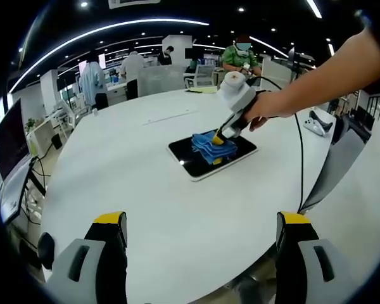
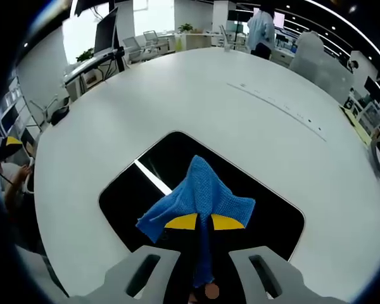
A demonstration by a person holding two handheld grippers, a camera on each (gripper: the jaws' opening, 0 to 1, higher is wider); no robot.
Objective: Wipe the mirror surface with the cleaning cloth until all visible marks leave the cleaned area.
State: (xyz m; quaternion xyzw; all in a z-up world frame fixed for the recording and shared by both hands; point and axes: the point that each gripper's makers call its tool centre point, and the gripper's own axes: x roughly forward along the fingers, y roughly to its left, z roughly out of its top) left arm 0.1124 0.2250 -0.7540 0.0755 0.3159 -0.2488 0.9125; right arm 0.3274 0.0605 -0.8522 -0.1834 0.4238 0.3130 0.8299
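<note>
While the cleaning cloth [image 2: 199, 196] lies bunched on the dark mirror [image 2: 139, 190], its blue folds are pinched between the yellow-tipped jaws of the right gripper [image 2: 204, 221], which are pressed together on it with a tail of fabric hanging down between them; that grip looks meant to let the cloth be dragged across the glass without slipping free. From the left gripper view the same cloth [image 1: 210, 145] sits near the middle of the mirror [image 1: 196, 166], a flat rounded-corner panel lying on the white surface [image 1: 133, 183], and the right gripper [image 1: 220, 136] comes down on it at a slant from a person's hand [image 1: 266, 111], so the pads bear the cloth against the glass; a bright streak in the glass beside the cloth seems to be a reflected ceiling light, and whether marks remain I cannot tell. The left gripper [image 1: 202, 225] is held back over the near edge of the surface, well apart from the mirror, its jaws spread wide with nothing between them; I judge it is kept clear so that mirror and cloth stay in sight. Beyond the surface stand office desks, monitors and several people.
</note>
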